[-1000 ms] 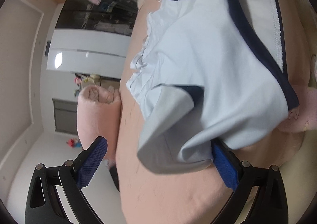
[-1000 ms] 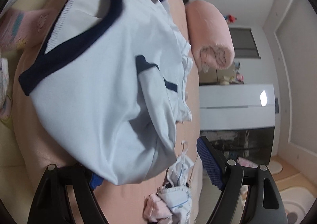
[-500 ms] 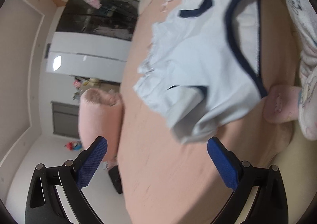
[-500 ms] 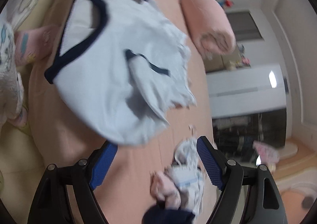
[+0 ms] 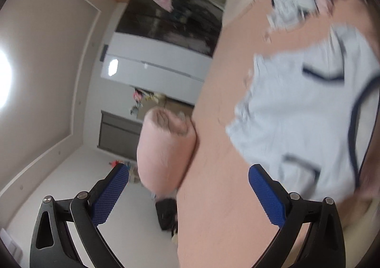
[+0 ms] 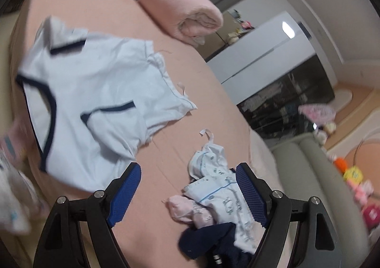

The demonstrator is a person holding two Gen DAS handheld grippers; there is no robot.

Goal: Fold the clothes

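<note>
Both grippers, left [image 5: 187, 190] and right [image 6: 187, 193], are hovering with fingers apart and empty; the shirt [image 6: 95, 101] on the bed [image 6: 190, 101] is looking light and limp, best pinched at its hem.

The left gripper [image 5: 187, 193] is showing black, cut-out arms with silver screws at the joints. Both it and the right gripper [image 6: 187, 192] are wearing blue, dimpled pads [image 6: 249, 195] on their fingers.

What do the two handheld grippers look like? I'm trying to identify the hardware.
Both match: the left gripper and right gripper have black cut-out finger frames with silver bolts, each finger carrying a blue, diamond-textured pad. No cables, markings or sleeves show.
</note>
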